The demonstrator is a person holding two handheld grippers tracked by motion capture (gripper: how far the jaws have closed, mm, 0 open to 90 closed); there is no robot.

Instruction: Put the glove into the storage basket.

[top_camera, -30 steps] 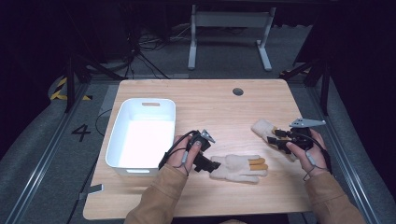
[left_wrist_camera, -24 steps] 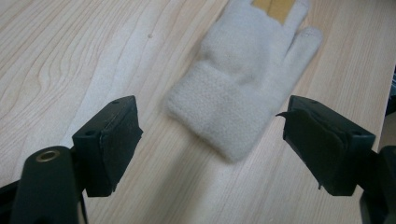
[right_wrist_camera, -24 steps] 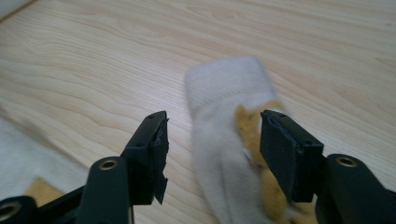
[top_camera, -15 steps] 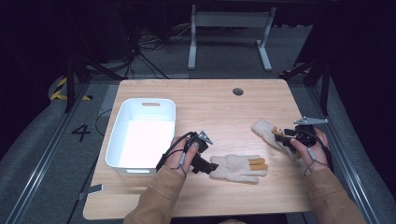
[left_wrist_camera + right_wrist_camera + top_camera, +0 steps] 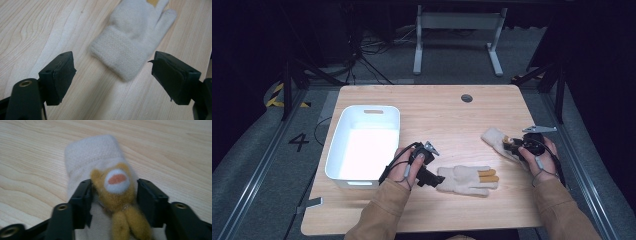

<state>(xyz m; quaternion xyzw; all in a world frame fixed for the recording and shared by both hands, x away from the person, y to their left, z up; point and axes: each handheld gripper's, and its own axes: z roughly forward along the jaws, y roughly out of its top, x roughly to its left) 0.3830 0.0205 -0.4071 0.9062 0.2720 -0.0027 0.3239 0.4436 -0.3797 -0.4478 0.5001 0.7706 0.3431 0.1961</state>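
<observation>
Clearly we clench the right gripper [image 5: 113, 195], its jaws just closing, on a soft, light knit glove [image 5: 100, 157]'s animal patch [image 5: 116, 187]; left gripper [image 5: 112, 82] gapes, released.

A light wooden worktop [image 5: 442, 115] with a round cable hole [image 5: 466, 98] near its far edge stands on grey carpeted floor [image 5: 247, 165]. Beyond the far edge a white metal table frame [image 5: 457, 30] rises, with black cables [image 5: 372, 50] on the floor beside it. Left of the worktop the floor carries a "4" marking [image 5: 298, 142] and yellow-black hazard tape [image 5: 277, 95]. The room behind is dark.
</observation>
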